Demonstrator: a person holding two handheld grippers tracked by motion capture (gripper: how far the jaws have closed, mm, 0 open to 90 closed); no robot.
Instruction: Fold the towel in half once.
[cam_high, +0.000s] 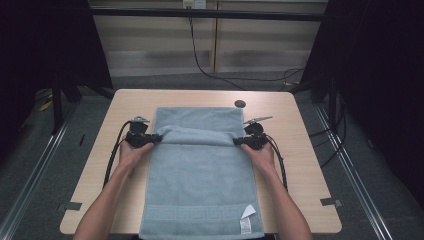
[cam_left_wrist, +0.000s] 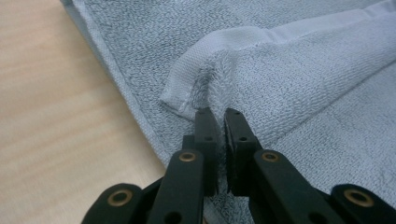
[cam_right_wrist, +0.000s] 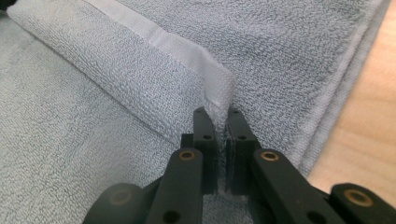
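A pale blue towel (cam_high: 200, 170) lies lengthwise on the wooden table (cam_high: 305, 165), its near end hanging over the front edge. My left gripper (cam_high: 156, 137) is shut on the towel's left corner (cam_left_wrist: 187, 88), which stands lifted with its hem curled over. At the opposite side my right gripper (cam_high: 239, 141) is shut on the right corner (cam_right_wrist: 217, 88), hem folded above the jaws. Between the two grippers the pinched edge (cam_high: 197, 136) forms a raised fold across the towel's width, lying over the lower layer. A hand holds each gripper from the near side.
A white label (cam_high: 246, 219) sticks out at the towel's near right corner. A small dark round object (cam_high: 240, 103) sits on the table near the far edge. Black cables (cam_high: 112, 155) loop from both grippers. Bare wood flanks the towel on either side.
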